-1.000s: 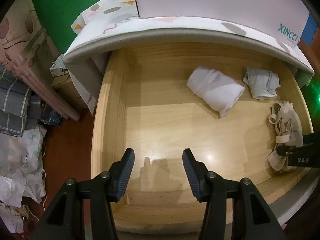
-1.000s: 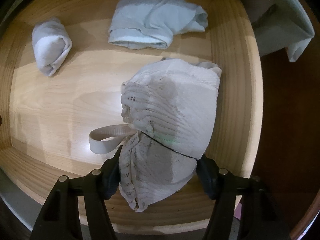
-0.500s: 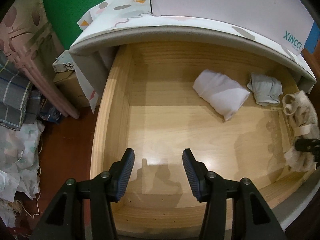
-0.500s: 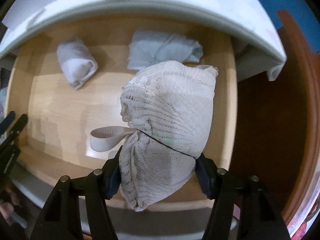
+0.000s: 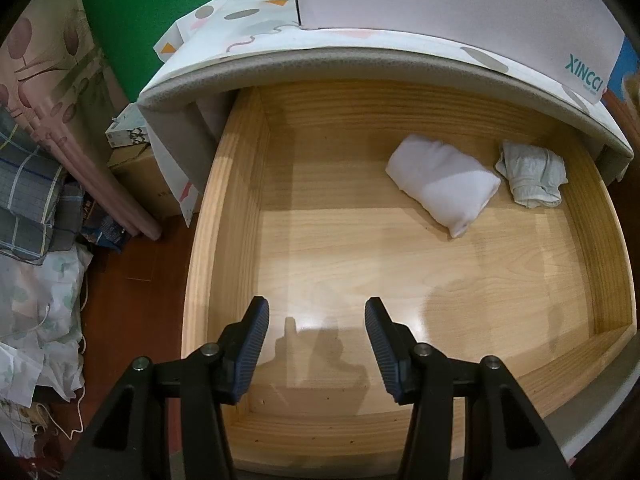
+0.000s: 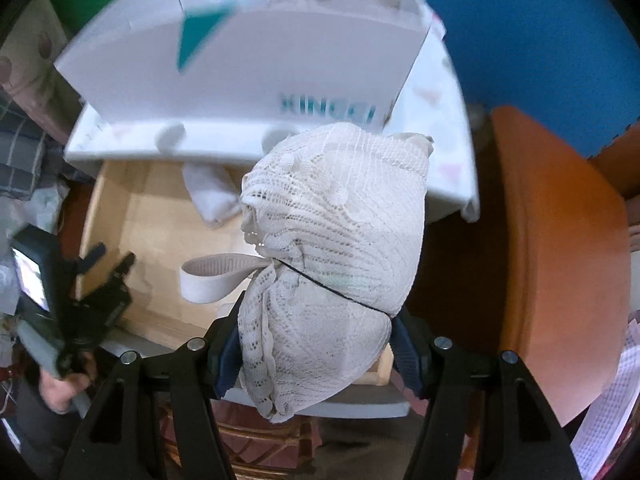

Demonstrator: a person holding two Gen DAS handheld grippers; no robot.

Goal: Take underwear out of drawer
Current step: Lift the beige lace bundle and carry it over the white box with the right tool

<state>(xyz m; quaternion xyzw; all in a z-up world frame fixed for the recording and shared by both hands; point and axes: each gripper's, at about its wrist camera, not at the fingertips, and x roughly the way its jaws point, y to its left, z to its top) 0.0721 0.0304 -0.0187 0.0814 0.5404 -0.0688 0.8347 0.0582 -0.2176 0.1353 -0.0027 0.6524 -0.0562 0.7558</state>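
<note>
My right gripper (image 6: 316, 344) is shut on a cream lace bra (image 6: 340, 248) and holds it high above the open wooden drawer (image 6: 120, 216), with a strap loop (image 6: 212, 276) hanging to the left. My left gripper (image 5: 316, 344) is open and empty over the drawer's (image 5: 224, 208) front left part; it also shows in the right wrist view (image 6: 108, 260). A rolled white garment (image 5: 444, 184) and a folded pale blue-grey garment (image 5: 532, 178) lie at the back right of the drawer.
A white box marked XINCCI (image 5: 460, 12) stands on the patterned top above the drawer. Clothes and bags (image 5: 36, 240) are piled on the floor to the left. An orange-brown chair seat (image 6: 560, 264) is to the right of the drawer.
My right gripper has lifted the lace bra up out of the drawer and pulled back. The bra has left the left wrist view. My left gripper has stayed open over the drawer.
</note>
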